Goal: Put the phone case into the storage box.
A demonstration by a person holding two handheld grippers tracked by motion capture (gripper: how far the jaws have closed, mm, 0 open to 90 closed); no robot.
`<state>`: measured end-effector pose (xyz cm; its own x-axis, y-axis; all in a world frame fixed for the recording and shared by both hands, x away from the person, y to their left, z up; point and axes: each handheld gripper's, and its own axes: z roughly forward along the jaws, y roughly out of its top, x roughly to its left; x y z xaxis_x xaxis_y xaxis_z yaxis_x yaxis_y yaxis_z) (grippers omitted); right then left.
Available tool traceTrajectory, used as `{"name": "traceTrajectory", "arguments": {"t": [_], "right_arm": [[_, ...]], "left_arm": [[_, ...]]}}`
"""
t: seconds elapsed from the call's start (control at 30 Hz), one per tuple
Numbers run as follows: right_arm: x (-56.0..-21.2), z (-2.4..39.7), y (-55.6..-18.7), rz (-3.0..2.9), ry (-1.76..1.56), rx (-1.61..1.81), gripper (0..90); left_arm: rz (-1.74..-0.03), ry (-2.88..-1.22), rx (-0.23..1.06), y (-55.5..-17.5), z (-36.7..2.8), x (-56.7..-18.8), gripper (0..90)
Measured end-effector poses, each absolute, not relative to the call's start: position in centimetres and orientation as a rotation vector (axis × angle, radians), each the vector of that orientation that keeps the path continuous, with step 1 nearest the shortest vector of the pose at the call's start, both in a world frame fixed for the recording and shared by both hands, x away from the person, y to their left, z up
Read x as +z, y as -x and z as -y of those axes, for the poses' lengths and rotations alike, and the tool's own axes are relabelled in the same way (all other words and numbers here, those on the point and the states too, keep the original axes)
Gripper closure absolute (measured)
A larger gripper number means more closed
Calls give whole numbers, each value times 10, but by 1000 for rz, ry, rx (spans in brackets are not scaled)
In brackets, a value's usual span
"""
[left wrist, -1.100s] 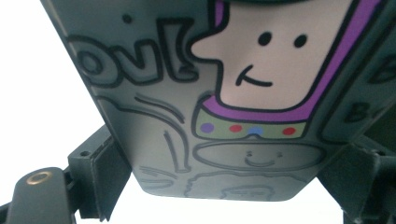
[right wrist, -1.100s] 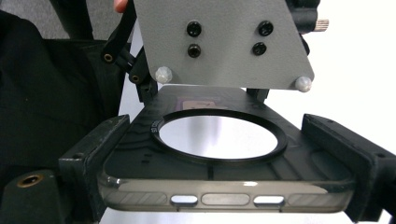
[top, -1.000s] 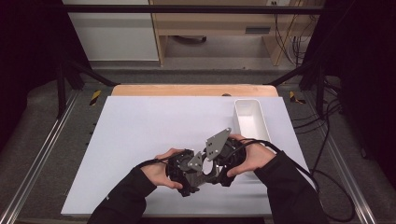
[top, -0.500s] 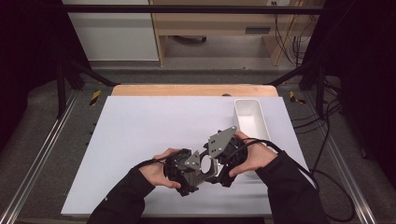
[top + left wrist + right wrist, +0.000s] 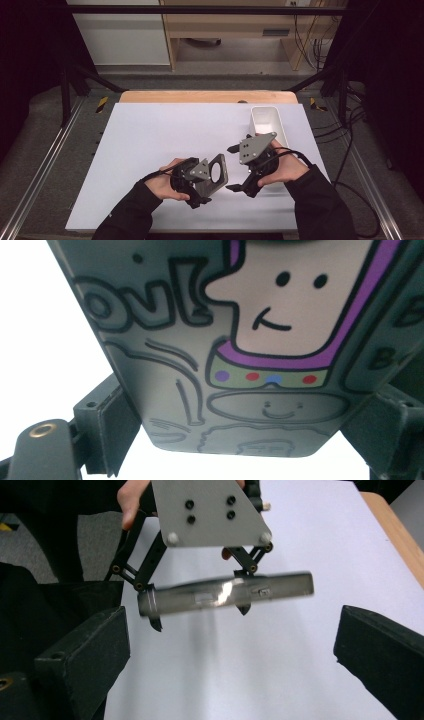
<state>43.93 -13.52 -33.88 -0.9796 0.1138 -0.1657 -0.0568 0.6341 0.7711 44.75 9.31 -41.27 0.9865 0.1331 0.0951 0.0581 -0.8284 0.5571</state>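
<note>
Bench (image 5: 150,150) w/ white cover; white bin (image 5: 267,120) at its far right. Since a sec ago the two hands have parted: right tool (image 5: 239,169) backed off toward the bin, jaws wide, nothing in them. Left tool (image 5: 212,175) alone clamps the flat grey cartoon-printed phone case (image 5: 219,170), lifted over the bench front. Handover to the left looks done; placing is next.

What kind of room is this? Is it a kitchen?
Probably a lab or workshop, not a kitchen: a white table inside a black metal frame, loose cables on the floor, and hand-held tongs with cameras.
</note>
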Motion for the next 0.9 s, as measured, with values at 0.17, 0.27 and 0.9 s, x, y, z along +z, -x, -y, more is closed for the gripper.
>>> {"name": "traceTrajectory", "arguments": {"t": [0.17, 0.27, 0.9], "right_arm": [[-343, 141, -439, -2636, -73, 1297, 22], [-345, 144, -438, -2628, -74, 1310, 25], [-362, 156, -435, -2567, -147, 1442, 27]], "left_arm": [[-141, -2502, 181, -447, -96, -413, 114], [-148, -2471, 172, -446, -99, -414, 114], [-212, -2290, 116, -445, -116, -422, 114]]}}
